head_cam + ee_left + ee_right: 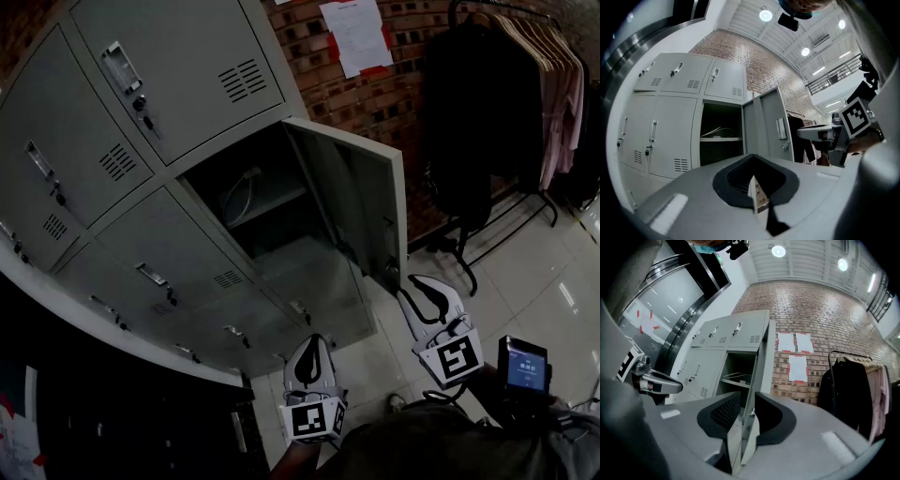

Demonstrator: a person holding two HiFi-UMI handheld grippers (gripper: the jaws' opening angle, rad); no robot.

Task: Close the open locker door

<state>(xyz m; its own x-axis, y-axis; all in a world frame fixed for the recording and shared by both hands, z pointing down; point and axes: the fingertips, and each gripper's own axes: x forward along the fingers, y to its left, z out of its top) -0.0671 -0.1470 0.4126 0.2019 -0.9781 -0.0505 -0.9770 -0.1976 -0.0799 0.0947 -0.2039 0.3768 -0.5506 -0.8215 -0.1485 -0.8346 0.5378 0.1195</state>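
Note:
A bank of grey lockers [112, 159] has one open compartment [253, 202] with a shelf and a cable inside. Its door [361, 202] stands swung out towards me. My right gripper [422, 286] is at the door's lower free edge. In the right gripper view the door [757, 380] runs edge-on between the jaws of the right gripper [747, 416], and the dark pads sit against both its faces. My left gripper [314, 349] hangs lower, in front of the lockers, shut with nothing in it [753, 183]. In the left gripper view the door [766, 126] is ahead and the right gripper [820, 133] is beside it.
A clothes rack [506, 103] with dark and pink garments stands right of the door, its feet on the glossy tiled floor [544, 281]. Papers [354, 36] are taped to the brick wall. A dark counter [94, 394] fills the lower left.

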